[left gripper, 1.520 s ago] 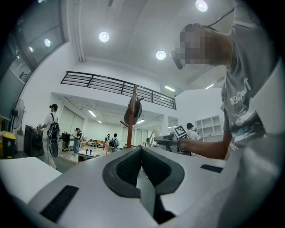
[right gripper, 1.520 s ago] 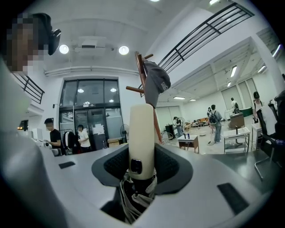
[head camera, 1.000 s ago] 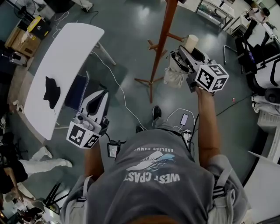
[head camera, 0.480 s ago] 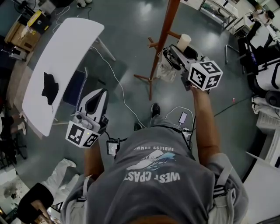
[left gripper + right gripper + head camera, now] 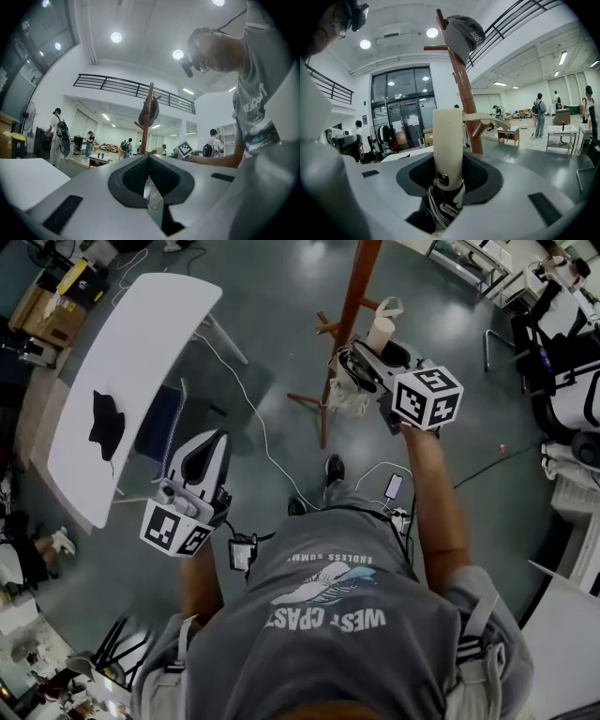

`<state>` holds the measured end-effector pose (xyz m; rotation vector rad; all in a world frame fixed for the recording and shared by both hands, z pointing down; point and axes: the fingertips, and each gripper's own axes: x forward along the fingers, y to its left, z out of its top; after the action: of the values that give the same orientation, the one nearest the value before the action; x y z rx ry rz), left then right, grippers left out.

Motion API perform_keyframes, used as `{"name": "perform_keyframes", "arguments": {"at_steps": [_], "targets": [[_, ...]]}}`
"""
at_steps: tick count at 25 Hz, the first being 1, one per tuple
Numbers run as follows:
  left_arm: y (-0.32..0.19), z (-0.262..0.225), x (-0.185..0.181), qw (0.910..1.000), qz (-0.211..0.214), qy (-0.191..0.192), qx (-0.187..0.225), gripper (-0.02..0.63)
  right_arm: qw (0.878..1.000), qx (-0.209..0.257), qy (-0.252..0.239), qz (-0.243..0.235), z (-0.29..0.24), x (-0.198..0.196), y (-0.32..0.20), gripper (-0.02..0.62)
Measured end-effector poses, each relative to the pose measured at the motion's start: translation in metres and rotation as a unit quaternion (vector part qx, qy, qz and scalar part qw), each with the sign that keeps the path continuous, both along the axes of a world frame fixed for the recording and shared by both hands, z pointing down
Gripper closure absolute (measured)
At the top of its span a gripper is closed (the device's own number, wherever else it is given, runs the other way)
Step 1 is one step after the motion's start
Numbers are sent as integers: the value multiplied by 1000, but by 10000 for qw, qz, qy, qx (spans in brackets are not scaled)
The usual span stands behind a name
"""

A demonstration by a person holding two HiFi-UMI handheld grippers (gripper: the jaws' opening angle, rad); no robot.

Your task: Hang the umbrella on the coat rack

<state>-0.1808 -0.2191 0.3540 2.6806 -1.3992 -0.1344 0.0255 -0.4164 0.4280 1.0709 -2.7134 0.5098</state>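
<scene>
Folded umbrella (image 5: 448,154), cream cylindrical handle

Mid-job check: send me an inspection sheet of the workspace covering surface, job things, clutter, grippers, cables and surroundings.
Surface: white table, off to the person's left, away from the work.
Job's things: umbrella, folded, cream handle pointing up. Its strap loop reaches toward a peg of the coat rack; cannot tell whether it is hooked.
Clutter: black item lying on the table; grey cap hanging near the rack's top.
Grippers: right gripper shut on the umbrella, close to the rack; left gripper shut, nothing in it, at the person's side.
Cables: white cable running across the floor toward the person's feet.
Surroundings: people standing in the hall beyond.
</scene>
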Motion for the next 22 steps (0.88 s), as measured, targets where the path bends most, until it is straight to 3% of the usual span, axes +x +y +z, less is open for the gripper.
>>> {"name": "perform_keyframes", "arguments": {"at_steps": [22], "targets": [[-2,0,10,9998,220,-39,-1,589,9983,-507,266,107,61,13,21,426]]}}
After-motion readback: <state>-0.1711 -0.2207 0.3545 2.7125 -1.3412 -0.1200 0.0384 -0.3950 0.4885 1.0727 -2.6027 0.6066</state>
